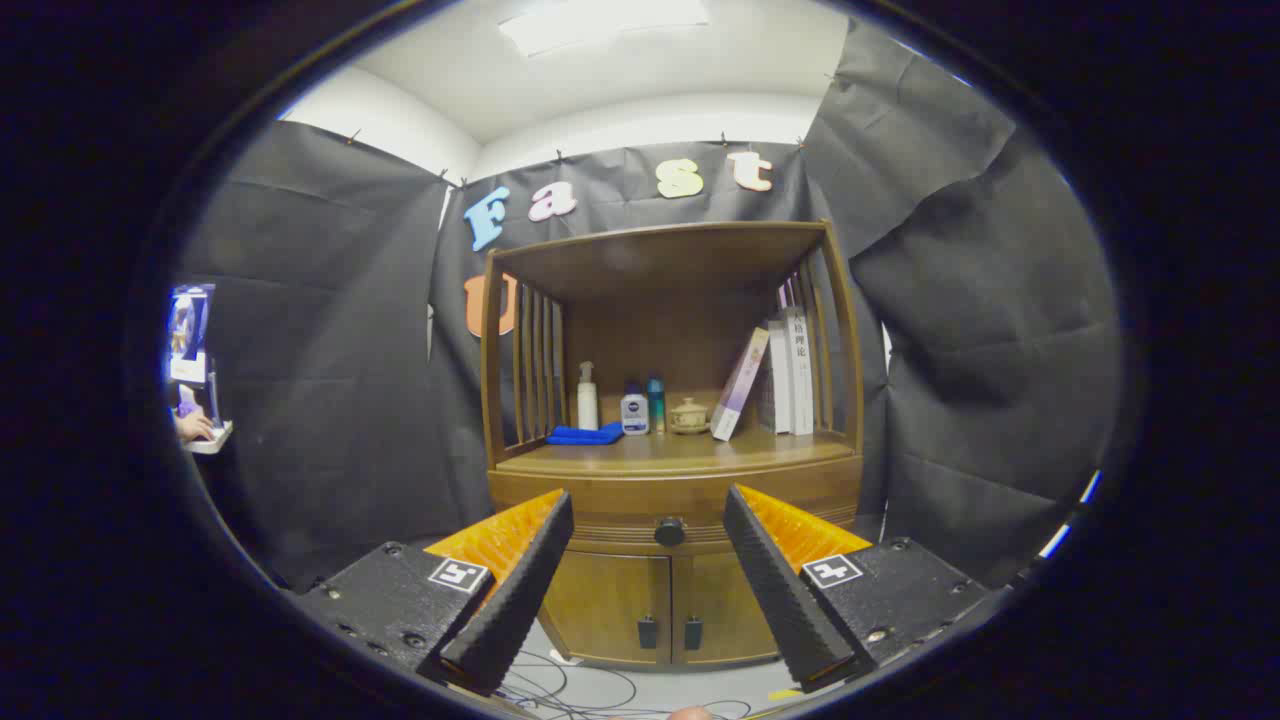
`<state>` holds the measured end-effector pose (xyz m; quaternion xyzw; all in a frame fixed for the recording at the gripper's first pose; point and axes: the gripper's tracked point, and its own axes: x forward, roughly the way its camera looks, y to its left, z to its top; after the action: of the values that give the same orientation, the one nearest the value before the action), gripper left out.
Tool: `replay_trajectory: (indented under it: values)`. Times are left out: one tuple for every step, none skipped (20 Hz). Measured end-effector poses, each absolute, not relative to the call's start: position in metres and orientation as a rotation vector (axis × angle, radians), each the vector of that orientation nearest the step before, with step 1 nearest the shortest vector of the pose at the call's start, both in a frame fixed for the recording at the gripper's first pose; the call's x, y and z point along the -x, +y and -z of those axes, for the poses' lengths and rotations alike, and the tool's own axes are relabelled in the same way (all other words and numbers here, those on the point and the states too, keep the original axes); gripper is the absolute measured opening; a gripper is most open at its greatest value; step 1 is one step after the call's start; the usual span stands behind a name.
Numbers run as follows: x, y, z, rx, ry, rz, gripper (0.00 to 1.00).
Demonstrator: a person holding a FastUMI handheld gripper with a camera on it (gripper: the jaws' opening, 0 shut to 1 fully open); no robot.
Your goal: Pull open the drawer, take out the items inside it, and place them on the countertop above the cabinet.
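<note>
Jaws spread wide, gripping nothing — the gripper (648, 580) faces the cabinet (672, 600) square on. The drawer (672, 512) sits shut, its dark knob (669, 531) straight ahead, centred between the jaws and well beyond their tips. The drawer front runs crosswise, so the pull comes straight back. Above it the desk (680, 452) holds bottles (634, 410), a blue cloth (584, 434), books (785, 375) — bare wood up front.

Brown wooden cabinet (672, 470) with a black drawer knob (669, 531) — blue cloth (585, 435), white books (790, 375).
</note>
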<state>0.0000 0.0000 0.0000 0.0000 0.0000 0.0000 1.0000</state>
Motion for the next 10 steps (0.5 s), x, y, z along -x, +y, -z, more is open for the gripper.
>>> replay_trajectory:
  values:
    - [0.004, 0.002, -0.005, 0.0, -0.018, -0.007, 0.99]
    - [0.007, 0.003, -0.007, 0.006, -0.027, -0.007, 0.99]
    - [0.009, 0.004, -0.007, 0.014, -0.034, -0.012, 0.99]
    - [0.01, 0.008, -0.006, 0.017, -0.033, -0.017, 0.99]
    - [0.01, 0.013, -0.006, 0.015, -0.03, -0.036, 0.99]
    - [0.008, 0.017, -0.004, 0.014, -0.016, -0.047, 0.99]
    - [0.008, 0.016, -0.003, 0.01, -0.006, -0.052, 0.99]
    - [0.006, 0.014, -0.004, 0.004, -0.001, -0.048, 0.99]
    - [0.006, 0.012, -0.005, 0.0, 0.0, -0.041, 0.99]
    - [0.006, 0.011, -0.006, -0.001, -0.004, -0.034, 0.99]
